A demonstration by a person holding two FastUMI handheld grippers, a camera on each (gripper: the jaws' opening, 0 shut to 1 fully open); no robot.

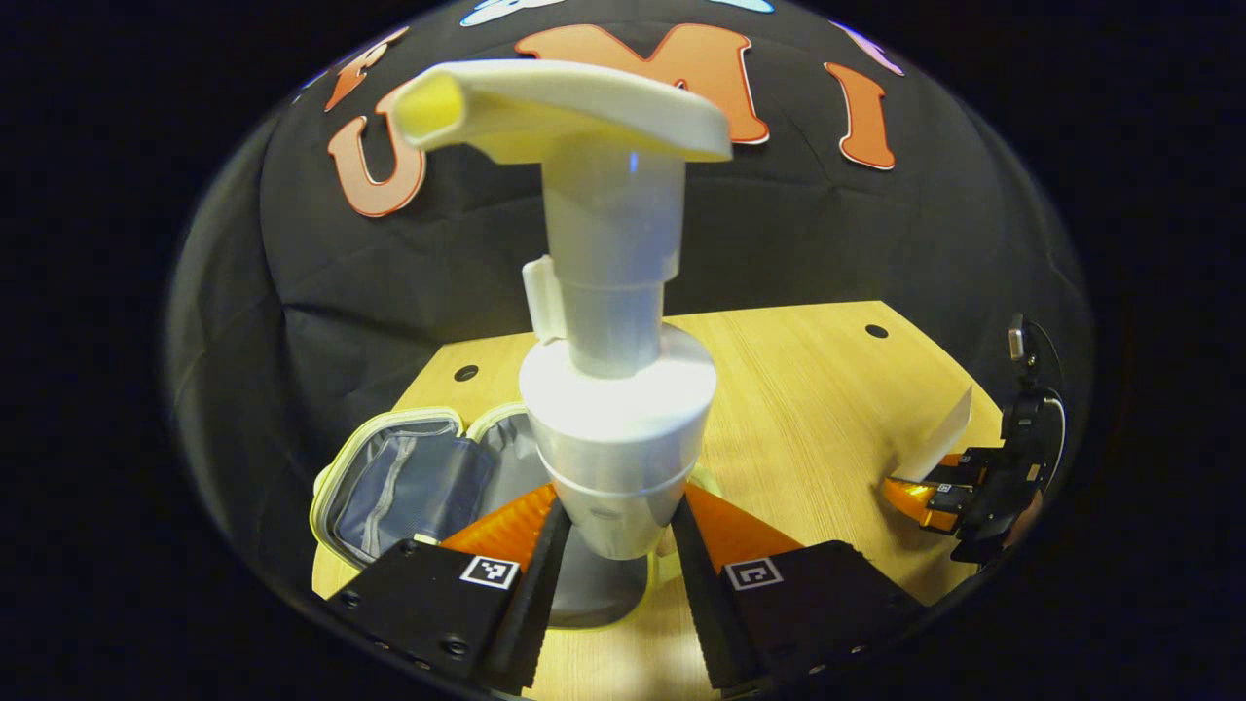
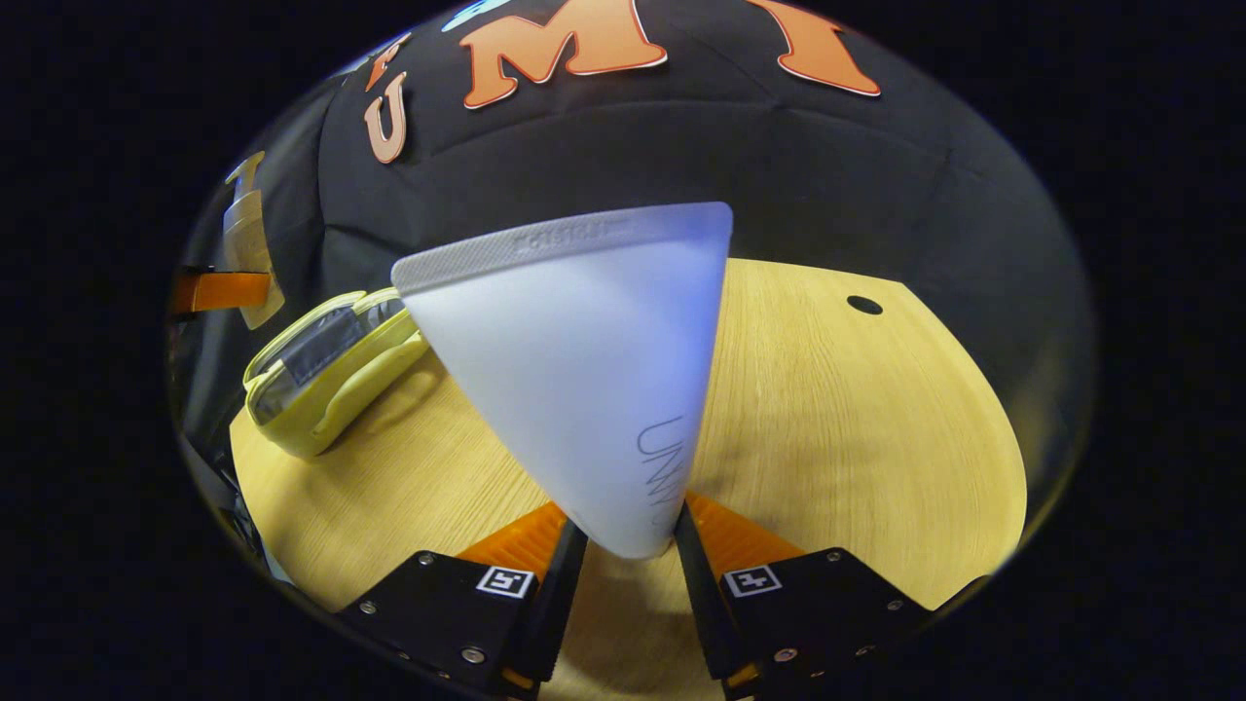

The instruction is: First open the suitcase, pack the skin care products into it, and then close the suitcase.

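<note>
carefully, with left gripper [image 1: 611,545] clamped on the pump bottle [image 1: 613,389] and right gripper [image 2: 628,545] on the tube [image 2: 584,380], lower both upright into the open suitcase [image 1: 389,477] at lower left.

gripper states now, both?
Left gripper: shut on the pump bottle.
Right gripper: shut on the white tube.

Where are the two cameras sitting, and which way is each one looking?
Left gripper view: rides the left gripper, facing its held pump bottle, the open suitcase below; its fingers show low.
Right gripper view: rides the right gripper, facing its held white tube over the wooden table; its fingers show low.
Shared: suitcase, table, the right gripper and tube.
</note>
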